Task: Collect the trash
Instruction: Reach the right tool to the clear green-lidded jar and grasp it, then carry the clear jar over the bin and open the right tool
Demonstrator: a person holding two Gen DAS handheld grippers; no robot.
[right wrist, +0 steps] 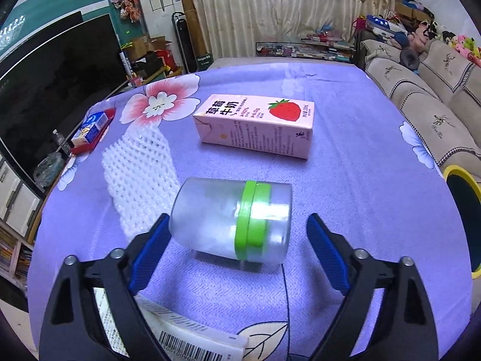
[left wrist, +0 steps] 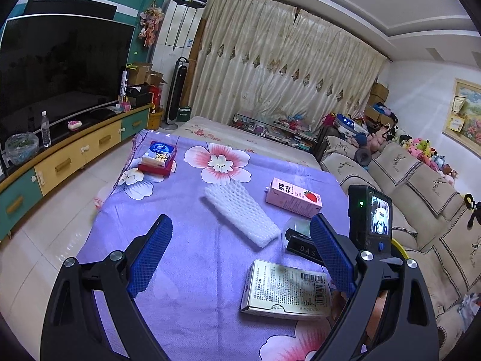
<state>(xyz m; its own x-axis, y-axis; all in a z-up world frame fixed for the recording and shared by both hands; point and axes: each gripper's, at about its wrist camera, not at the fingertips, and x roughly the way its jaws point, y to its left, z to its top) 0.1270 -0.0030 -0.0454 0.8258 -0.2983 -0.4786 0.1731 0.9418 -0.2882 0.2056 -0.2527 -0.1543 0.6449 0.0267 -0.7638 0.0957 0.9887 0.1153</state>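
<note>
A frosted plastic jar [right wrist: 234,219] with a green band lies on its side on the purple flowered cloth [right wrist: 360,180]. My right gripper [right wrist: 237,249] stands open around it: the left pad is at the jar's end and the right pad is apart from it. Beyond the jar lie a pink strawberry milk carton [right wrist: 258,126] and a white foam net [right wrist: 138,174]. My left gripper [left wrist: 240,252] hovers open and holds nothing, above the cloth near the foam net [left wrist: 240,213] and a flat barcoded box [left wrist: 285,291].
A blue and red box [left wrist: 157,158] lies at the cloth's far left corner. A yellow-rimmed bin [right wrist: 463,219] stands off the right edge, beside the sofa [left wrist: 421,186]. A TV cabinet [left wrist: 60,162] runs along the left wall.
</note>
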